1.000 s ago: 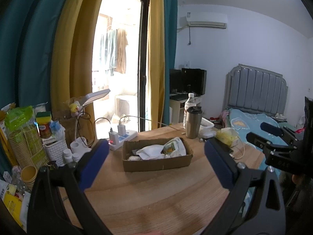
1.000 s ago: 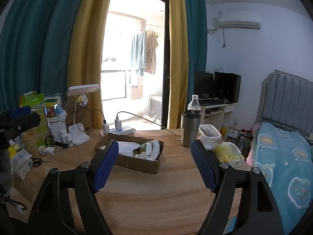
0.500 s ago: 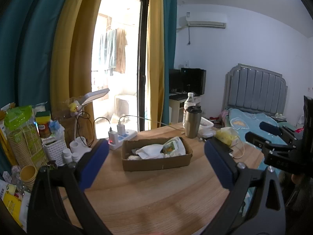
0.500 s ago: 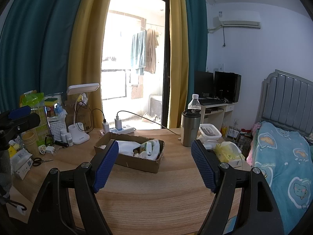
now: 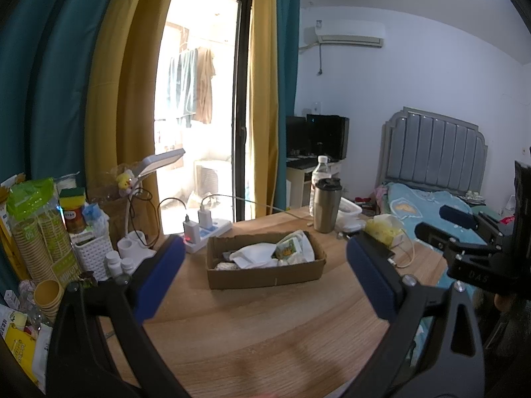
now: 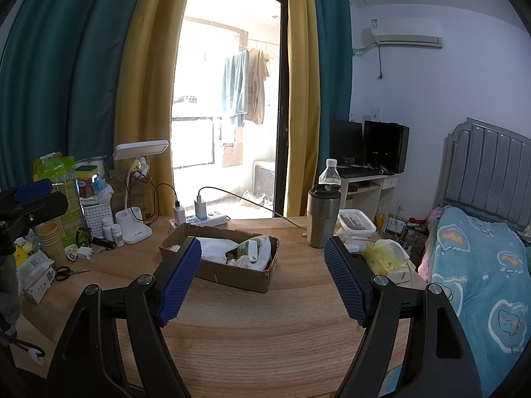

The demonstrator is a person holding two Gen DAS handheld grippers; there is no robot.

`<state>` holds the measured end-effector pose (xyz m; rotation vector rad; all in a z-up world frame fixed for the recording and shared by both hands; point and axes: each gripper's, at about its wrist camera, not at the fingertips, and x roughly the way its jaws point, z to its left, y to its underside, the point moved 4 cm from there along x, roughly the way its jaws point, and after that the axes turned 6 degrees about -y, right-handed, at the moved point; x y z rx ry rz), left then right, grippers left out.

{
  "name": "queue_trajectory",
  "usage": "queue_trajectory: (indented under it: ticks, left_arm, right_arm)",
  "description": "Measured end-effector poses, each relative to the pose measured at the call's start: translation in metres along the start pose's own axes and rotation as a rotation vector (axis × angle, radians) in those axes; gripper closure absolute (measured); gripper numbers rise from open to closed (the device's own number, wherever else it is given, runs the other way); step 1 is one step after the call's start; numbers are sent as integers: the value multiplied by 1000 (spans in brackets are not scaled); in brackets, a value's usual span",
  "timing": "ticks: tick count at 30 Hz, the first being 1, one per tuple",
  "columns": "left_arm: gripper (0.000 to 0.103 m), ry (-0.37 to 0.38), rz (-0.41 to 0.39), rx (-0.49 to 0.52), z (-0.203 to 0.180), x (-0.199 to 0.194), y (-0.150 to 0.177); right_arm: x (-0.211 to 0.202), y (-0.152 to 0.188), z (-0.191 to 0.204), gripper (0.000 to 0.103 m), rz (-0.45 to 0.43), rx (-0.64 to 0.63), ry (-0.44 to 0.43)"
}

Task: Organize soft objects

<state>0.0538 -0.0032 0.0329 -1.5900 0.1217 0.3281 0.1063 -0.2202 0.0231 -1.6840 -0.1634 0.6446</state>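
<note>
Both my grippers hang above the wooden table (image 5: 252, 325) with nothing in them: my left gripper (image 5: 264, 275) has its blue-padded fingers (image 5: 159, 278) spread wide, and my right gripper (image 6: 262, 278) is spread just as wide. Ahead of both, near the middle of the table, sits a shallow brown cardboard box (image 5: 265, 277) holding the soft things: crumpled white cloth or plastic (image 5: 252, 253) slumped across it, and a small packet with a yellow-green print (image 5: 287, 250) poking up among the folds. From my right camera the box (image 6: 232, 273) shows a torn near corner and the same white, rumpled heap (image 6: 215, 250). A steel tumbler (image 6: 322, 215) stands beyond the box to the right, a yellow tissue pack (image 6: 381, 258) near it.
</note>
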Motion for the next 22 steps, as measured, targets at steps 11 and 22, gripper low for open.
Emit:
queue_trajectory:
  ticks: [11, 22]
  left_arm:
    - [4, 1, 1, 1, -1, -1, 1]
    - [4, 4, 7, 1, -4, 5, 5]
  right_arm:
    - [0, -1, 0, 23, 0, 0, 0]
    - [-6, 0, 2, 23, 0, -10, 3]
